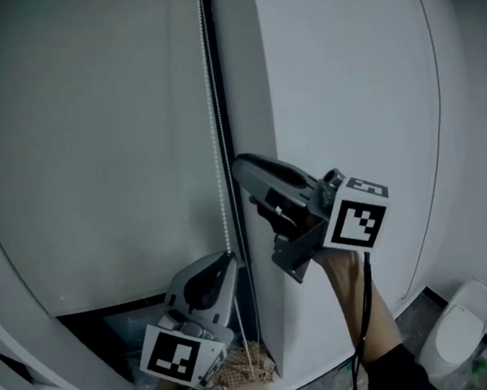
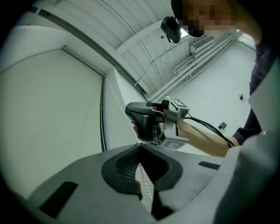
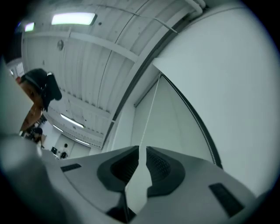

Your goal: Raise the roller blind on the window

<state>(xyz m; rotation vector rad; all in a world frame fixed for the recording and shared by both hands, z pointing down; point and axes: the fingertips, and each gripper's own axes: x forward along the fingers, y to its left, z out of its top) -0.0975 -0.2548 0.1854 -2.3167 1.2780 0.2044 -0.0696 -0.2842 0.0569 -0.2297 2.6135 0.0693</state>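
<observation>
A pale roller blind covers most of the window, with a dark strip of glass below its bottom edge. Its white bead chain hangs along the blind's right edge. My left gripper is low and shut on the chain; in the left gripper view the beads run up out of the closed left gripper. My right gripper is higher, just right of the chain. In the right gripper view the right gripper stands a narrow gap apart, and the chain rises from its tips.
A white wall pillar stands right of the window. Something brown and woven lies on the sill below the chain. A white fixture stands on the floor at the lower right.
</observation>
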